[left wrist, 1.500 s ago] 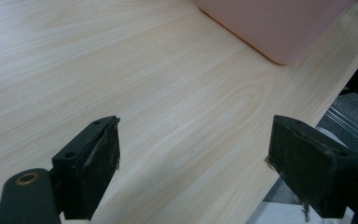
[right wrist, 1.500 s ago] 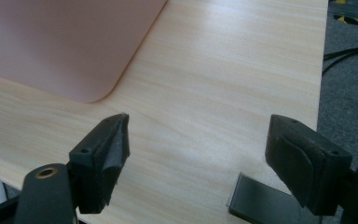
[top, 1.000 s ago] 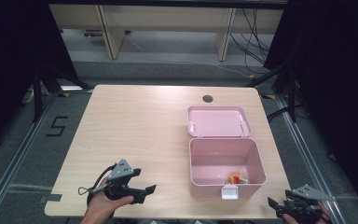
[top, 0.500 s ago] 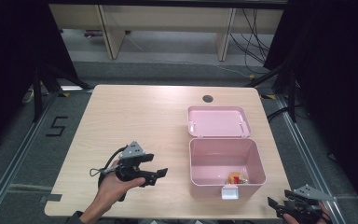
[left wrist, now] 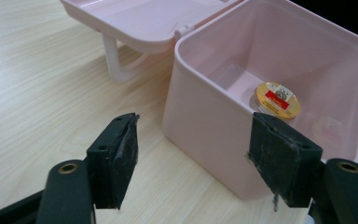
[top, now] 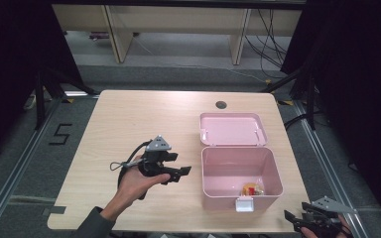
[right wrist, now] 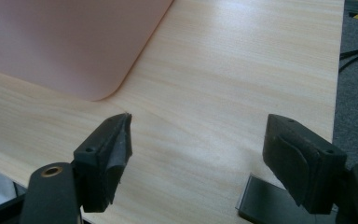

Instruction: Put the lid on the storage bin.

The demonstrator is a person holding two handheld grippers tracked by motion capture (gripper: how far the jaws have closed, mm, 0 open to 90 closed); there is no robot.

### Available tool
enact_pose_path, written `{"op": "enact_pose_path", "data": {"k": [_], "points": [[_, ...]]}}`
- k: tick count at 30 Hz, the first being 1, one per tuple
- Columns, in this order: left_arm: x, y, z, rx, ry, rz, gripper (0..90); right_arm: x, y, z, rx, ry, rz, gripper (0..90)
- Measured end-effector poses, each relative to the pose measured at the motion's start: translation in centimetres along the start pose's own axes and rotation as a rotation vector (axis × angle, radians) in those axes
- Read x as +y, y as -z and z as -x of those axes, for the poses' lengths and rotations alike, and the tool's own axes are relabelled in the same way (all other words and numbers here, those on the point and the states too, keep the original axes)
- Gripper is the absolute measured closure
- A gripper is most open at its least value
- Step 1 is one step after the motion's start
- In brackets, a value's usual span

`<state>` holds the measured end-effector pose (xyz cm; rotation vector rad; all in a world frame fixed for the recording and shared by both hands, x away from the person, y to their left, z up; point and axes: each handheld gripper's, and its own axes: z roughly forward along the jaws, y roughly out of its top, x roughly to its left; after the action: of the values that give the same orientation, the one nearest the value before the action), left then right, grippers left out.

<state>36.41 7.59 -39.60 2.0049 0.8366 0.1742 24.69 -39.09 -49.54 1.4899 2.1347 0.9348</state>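
An open pink box stands on the right half of the wooden table, its lid folded back flat behind it. A small round tin with a yellow and red label lies on the box's floor, also seen as the tin from above. My left gripper is open and empty, just left of the box's left wall, pointing at it. My right gripper is open and empty at the table's front right corner, with the box's wall ahead of it to its left.
A white latch hangs on the box's front wall. A dark round cable hole sits near the table's far edge. The table's right edge drops to grey floor with cables. Bare wood spreads over the left half.
My left gripper has moved right and away from the front edge, up to the box's left side. The right gripper has stayed at the front right corner.
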Motion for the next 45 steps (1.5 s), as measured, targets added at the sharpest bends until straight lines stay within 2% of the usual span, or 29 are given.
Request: {"op": "enact_pose_path", "data": {"k": [2, 3, 4, 6, 9, 10, 13, 14, 15, 17, 18, 20, 21, 25, 26, 27, 28, 29, 31, 33, 34, 35, 37, 38, 39, 40, 43, 44, 45], "points": [[0.8, -0.3, 0.0, -0.007, -0.013, -0.013, 34.0, 0.0, 0.0, 0.0, -0.003, 0.003, 0.001, 24.7], [1.2, -0.5, 0.1, -0.001, -0.009, -0.008, 34.2, -0.1, -0.1, -0.3, 0.016, -0.041, -0.004, 24.7], [1.5, -0.7, 0.0, 0.004, -0.023, -0.017, 34.3, 0.0, 0.0, 0.0, 0.003, 0.001, 0.0, 24.8], [2.2, -1.1, -0.2, 0.014, -0.011, -0.013, 35.1, 0.0, -0.2, -0.1, 0.025, -0.014, -0.006, 24.7], [2.9, -1.9, -0.4, 0.018, -0.022, -0.031, 36.4, -0.1, -0.1, 0.0, 0.018, -0.004, 0.0, 24.7], [3.0, -2.1, -0.4, 0.017, -0.022, -0.039, 36.8, -0.1, 0.0, -0.4, 0.021, -0.064, -0.013, 24.7], [3.4, -2.9, -0.4, 0.015, -0.014, -0.049, 39.3, -0.1, -0.1, -0.2, 0.018, -0.04, 0.001, 24.7], [3.7, -3.2, -0.5, 0.014, -0.012, -0.058, 39.3, -0.1, -0.1, 0.1, 0.018, -0.008, 0.004, 24.6], [4.0, -3.7, -0.6, 0.011, -0.01, -0.067, 41.5, -0.1, -0.1, -0.2, 0.023, -0.045, -0.003, 24.7], [4.3, -4.2, -0.5, 0.013, -0.006, -0.072, 42.7, -0.1, -0.1, -0.2, 0.023, -0.046, -0.002, 24.7], [4.4, -4.4, -0.5, 0.012, -0.006, -0.075, 43.6, -0.1, -0.1, 0.1, 0.025, -0.018, 0.0, 24.7], [4.7, -4.8, -0.6, 0.01, -0.008, -0.09, 45.4, -0.1, -0.1, 0.1, 0.022, -0.014, 0.005, 24.7], [4.8, -5.0, -0.5, 0.019, -0.007, -0.088, 46.4, -0.1, -0.1, 0.1, 0.022, -0.015, 0.005, 24.6], [5.2, -5.6, -0.5, 0.01, -0.006, -0.1, 49.2, -0.2, -0.2, 0.0, 0.029, -0.021, 0.004, 24.6], [5.2, -5.8, -0.4, 0.016, -0.012, -0.098, 49.8, -0.1, -0.2, 0.2, 0.027, 0.004, 0.005, 24.6], [5.3, -5.9, -0.5, 0.015, -0.016, -0.109, 50.6, -0.2, -0.2, -0.1, 0.024, -0.045, 0.005, 24.7], [5.3, -6.1, -0.5, 0.014, -0.012, -0.115, 51.0, -0.2, -0.2, -0.1, 0.029, -0.053, -0.002, 24.6], [5.3, -6.3, -0.5, 0.012, -0.017, -0.124, 51.8, -0.1, -0.1, 0.2, 0.012, -0.003, 0.004, 24.6], [5.4, -6.7, -0.5, 0.021, -0.02, -0.13, 53.8, -0.1, -0.2, 0.1, 0.034, -0.02, 0.004, 24.6], [5.4, -6.8, -0.5, 0.026, -0.031, -0.137, 55.9, -0.1, -0.2, 0.1, 0.031, -0.022, 0.003, 24.6], [5.4, -7.2, -0.3, 0.035, -0.032, -0.146, 56.5, -0.1, -0.1, 0.2, 0.012, -0.006, 0.004, 24.6], [5.4, -7.3, -0.3, 0.032, -0.035, -0.152, 57.2, -0.1, -0.2, 0.2, 0.03, -0.015, 0.003, 24.6], [5.5, -7.5, -0.3, 0.043, -0.043, -0.152, 58.8, -0.1, -0.2, 0.1, 0.033, -0.023, 0.004, 24.6], [5.5, -7.7, -0.3, 0.038, -0.042, -0.153, 60.0, -0.1, -0.1, 0.2, 0.013, -0.005, 0.008, 24.6], [5.5, -7.7, -0.3, 0.038, -0.042, -0.153, 61.0, -0.1, -0.1, 0.2, 0.013, -0.005, 0.008, 24.6], [5.5, -7.9, -0.3, 0.038, -0.043, -0.163, 62.1, -0.1, -0.2, -0.1, 0.029, -0.053, -0.005, 24.6], [5.5, -8.2, -0.1, 0.045, -0.043, -0.175, 64.6, -0.1, -0.3, -0.1, 0.032, -0.041, -0.004, 24.7], [5.5, -8.2, -0.1, 0.05, -0.049, -0.18, 65.2, -0.1, -0.4, 0.2, 0.037, -0.008, 0.002, 24.7], [5.4, -8.3, 0.0, 0.051, -0.049, -0.187, 66.0, -0.1, -0.4, 0.2, 0.034, -0.003, 0.001, 24.7]]}}
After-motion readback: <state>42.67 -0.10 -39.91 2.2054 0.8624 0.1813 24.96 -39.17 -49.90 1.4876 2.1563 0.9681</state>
